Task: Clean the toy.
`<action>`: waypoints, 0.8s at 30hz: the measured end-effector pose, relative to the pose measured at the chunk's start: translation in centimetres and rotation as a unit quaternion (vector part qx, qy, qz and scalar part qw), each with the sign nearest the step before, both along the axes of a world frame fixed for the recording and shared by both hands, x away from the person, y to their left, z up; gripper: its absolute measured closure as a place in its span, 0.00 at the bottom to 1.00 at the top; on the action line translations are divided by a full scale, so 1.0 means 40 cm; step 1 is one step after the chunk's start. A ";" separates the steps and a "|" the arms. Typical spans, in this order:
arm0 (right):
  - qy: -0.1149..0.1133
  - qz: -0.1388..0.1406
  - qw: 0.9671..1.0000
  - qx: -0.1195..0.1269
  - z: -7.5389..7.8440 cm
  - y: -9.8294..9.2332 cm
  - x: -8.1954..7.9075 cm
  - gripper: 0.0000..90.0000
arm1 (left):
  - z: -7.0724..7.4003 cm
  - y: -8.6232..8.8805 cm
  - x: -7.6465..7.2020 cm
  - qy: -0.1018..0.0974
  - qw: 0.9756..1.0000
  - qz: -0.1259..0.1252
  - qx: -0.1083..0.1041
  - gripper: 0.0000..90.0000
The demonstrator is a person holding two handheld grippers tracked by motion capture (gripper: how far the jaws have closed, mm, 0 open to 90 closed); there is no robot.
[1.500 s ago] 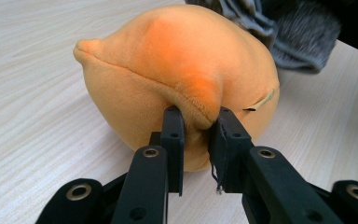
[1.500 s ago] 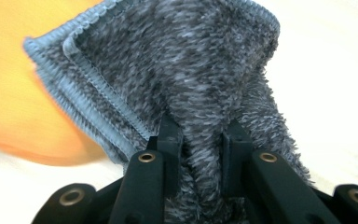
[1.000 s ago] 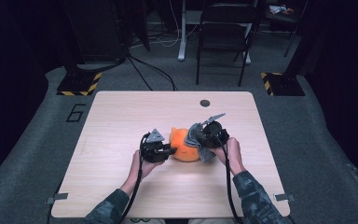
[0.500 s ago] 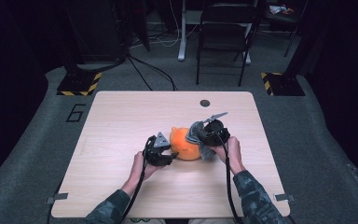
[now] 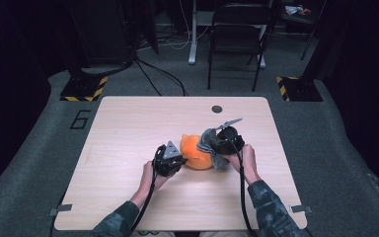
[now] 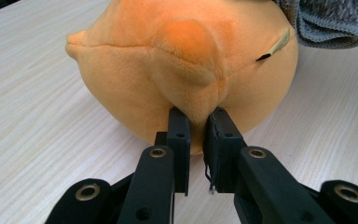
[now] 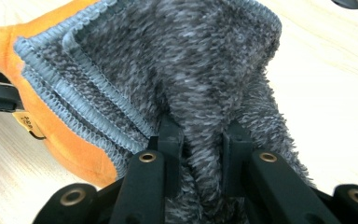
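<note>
An orange plush toy [image 5: 196, 150] lies near the middle of the wooden table [image 5: 128, 123]. A grey fuzzy cloth [image 5: 209, 140] is draped over its right side. My left gripper [image 6: 198, 116] sits at the toy's left; its jaws have just been closing and now pinch a fold of orange plush [image 6: 135, 70] under a rounded bump. In the high view the left gripper [image 5: 180, 159] touches the toy. My right gripper [image 7: 200, 130] is shut on a bunched ridge of the grey cloth [image 7: 200, 60], with the orange toy [image 7: 70, 144] below and to its left. From above, the right gripper [image 5: 215, 146] is at the toy's right.
A small dark round disc [image 5: 217, 109] lies near the table's far edge. Beyond the table stand a black chair [image 5: 237, 34] and two yellow-and-black striped floor bases [image 5: 84, 89]. Cables trail from both grippers towards the near edge.
The left gripper has edged slightly right, up against the plush toy. The right hand and the grey cloth have stayed where they were.
</note>
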State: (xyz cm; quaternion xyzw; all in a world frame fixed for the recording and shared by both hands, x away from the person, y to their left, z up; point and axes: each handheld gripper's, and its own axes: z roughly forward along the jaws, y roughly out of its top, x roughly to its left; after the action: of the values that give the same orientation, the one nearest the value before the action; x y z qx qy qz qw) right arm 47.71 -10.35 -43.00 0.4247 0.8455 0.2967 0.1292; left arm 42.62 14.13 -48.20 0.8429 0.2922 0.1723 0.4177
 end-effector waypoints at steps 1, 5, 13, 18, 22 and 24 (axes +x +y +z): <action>0.003 0.000 1.000 0.003 0.002 0.000 0.000 0.82 | 0.003 0.001 0.000 0.001 1.000 -0.002 0.000 0.91; -0.006 -0.001 1.000 0.001 0.016 -0.003 -0.005 0.82 | 0.012 0.003 0.001 0.007 1.000 -0.001 -0.008 0.91; -0.024 0.016 1.000 0.000 0.054 0.019 -0.031 0.82 | 0.039 0.011 0.000 0.025 0.999 0.002 -0.034 0.92; -0.054 0.042 0.998 -0.002 0.091 0.067 -0.067 0.82 | 0.051 0.001 -0.010 0.029 0.999 0.000 -0.042 0.92; -0.076 0.068 0.995 -0.017 0.099 0.115 -0.093 0.82 | 0.057 -0.005 -0.016 0.031 0.998 -0.004 -0.048 0.92; -0.081 0.068 0.994 -0.028 0.088 0.130 -0.092 0.82 | 0.053 -0.001 -0.012 0.036 0.998 -0.001 -0.047 0.92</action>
State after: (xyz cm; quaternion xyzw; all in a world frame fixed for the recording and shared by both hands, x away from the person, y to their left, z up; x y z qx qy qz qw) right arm 44.01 -5.14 -39.50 0.3372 0.8672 0.3141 0.1888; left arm 42.15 14.09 -46.08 0.8285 0.3137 0.1277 0.4460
